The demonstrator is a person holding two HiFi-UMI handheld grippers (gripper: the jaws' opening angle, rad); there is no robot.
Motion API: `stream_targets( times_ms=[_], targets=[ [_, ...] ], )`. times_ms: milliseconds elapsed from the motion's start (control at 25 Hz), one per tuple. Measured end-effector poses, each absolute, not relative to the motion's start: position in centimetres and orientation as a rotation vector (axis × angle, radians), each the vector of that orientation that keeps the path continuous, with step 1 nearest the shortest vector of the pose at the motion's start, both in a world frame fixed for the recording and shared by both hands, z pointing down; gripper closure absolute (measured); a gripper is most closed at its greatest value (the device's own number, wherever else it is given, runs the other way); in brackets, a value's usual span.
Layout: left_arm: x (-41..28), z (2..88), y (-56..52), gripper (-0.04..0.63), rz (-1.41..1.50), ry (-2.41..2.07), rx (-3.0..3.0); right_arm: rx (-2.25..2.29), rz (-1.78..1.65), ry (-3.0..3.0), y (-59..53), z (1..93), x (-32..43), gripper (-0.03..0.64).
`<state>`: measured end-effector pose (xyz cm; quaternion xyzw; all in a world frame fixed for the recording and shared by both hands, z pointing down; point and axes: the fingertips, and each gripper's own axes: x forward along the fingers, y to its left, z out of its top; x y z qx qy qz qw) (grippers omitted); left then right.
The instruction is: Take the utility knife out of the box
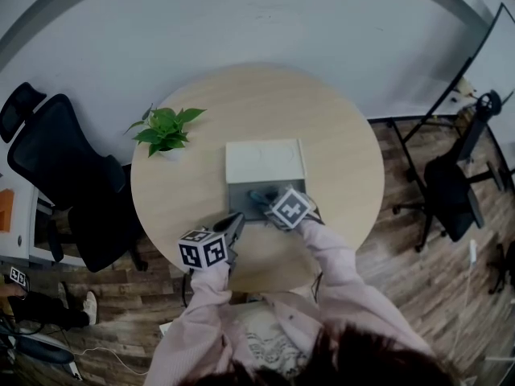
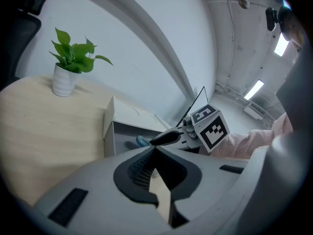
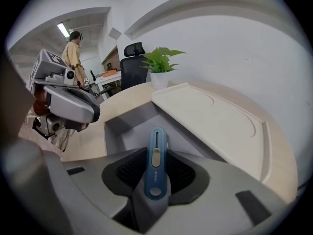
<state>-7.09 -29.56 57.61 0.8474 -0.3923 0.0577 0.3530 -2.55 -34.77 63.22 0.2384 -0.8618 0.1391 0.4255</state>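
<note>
My right fingers are clenched on the blue knife, which sits over the open grey box with its lid flipped back. My left fingers are together and empty, near the box's front. A potted plant stands well apart on the worktop.

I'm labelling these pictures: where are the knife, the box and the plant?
knife [image 3: 156, 165]: right gripper view, blue handle.
box [image 3: 128, 127]: right gripper view, grey inner wall.
plant [image 1: 166, 129]: head view, leaves.
</note>
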Motion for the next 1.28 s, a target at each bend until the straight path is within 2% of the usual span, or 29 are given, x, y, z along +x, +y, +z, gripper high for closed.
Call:
stream_targets(
  times_ms=[1280],
  targets=[
    [-5.9, 55.2, -27.5, 0.589, 0.160, -1.017, 2.319, 0.784, 0.447, -2.489, -32.5, 56.3, -2.1, 0.479]
  ],
)
